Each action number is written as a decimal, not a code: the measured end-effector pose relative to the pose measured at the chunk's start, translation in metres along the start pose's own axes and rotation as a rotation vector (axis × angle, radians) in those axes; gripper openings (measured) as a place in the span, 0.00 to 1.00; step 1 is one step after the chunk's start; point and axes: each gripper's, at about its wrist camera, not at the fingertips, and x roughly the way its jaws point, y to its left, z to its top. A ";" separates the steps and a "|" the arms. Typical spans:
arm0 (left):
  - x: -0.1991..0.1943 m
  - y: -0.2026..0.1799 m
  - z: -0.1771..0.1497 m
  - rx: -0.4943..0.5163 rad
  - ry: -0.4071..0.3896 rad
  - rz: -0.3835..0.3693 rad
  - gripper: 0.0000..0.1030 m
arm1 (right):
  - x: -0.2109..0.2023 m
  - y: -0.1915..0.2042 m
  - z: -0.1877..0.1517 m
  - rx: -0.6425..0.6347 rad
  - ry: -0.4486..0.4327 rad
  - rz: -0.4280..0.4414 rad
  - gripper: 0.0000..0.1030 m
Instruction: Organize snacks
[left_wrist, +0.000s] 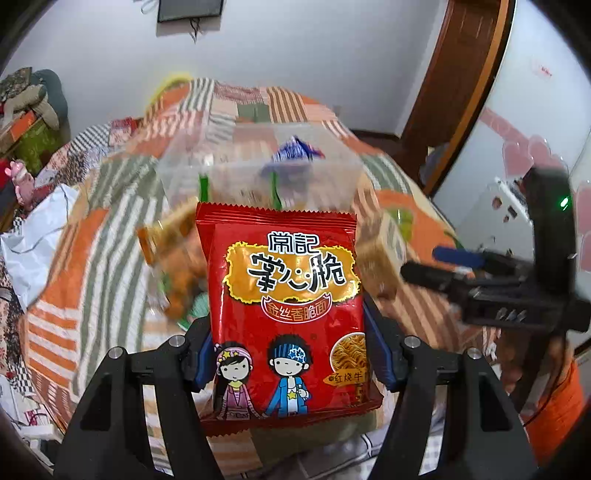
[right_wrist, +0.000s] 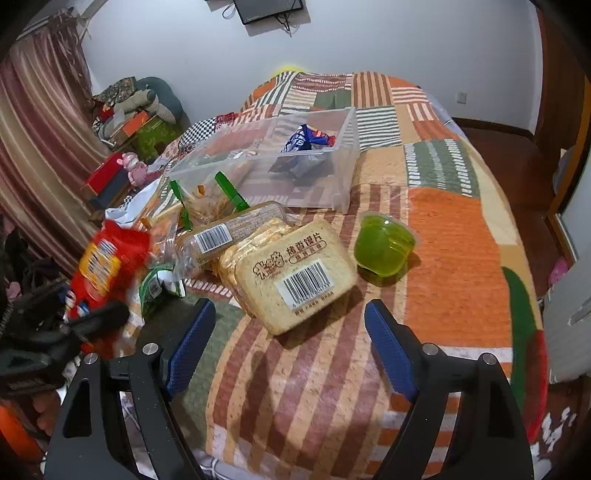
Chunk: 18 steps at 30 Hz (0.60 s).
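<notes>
1. Nearest to me, my left gripper (left_wrist: 288, 354) clamps the lower part of the red noodle snack bag (left_wrist: 284, 295); both blue pads press its sides and the bag stands upright, lifted off the bed.
2. On the far left of the patchwork quilt (right_wrist: 454, 236), a loose pile of snack packets lies near the bin's front left corner: an orange-filled bag with green seals (right_wrist: 207, 199) and a clear packet with a barcode (right_wrist: 225, 232).
3. The toast-slice packet (right_wrist: 295, 273) lies flat in the middle, just beyond my right gripper (right_wrist: 290, 325), whose jaws stand wide apart with nothing between them.
4. Farther back sits the clear plastic bin (right_wrist: 343, 177), holding a blue wrapper (right_wrist: 306, 140).
5. To the right of the toast packet, the green jelly cup (right_wrist: 384, 247) rests on the quilt.
</notes>
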 end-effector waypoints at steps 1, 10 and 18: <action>-0.001 0.002 0.004 0.001 -0.008 0.003 0.64 | 0.003 0.001 0.002 0.000 0.004 0.001 0.78; 0.007 0.016 0.023 -0.013 -0.030 -0.005 0.64 | 0.033 -0.001 0.015 -0.017 0.063 -0.010 0.81; 0.024 0.026 0.027 -0.040 -0.011 -0.011 0.64 | 0.037 -0.009 0.022 0.006 0.063 0.003 0.85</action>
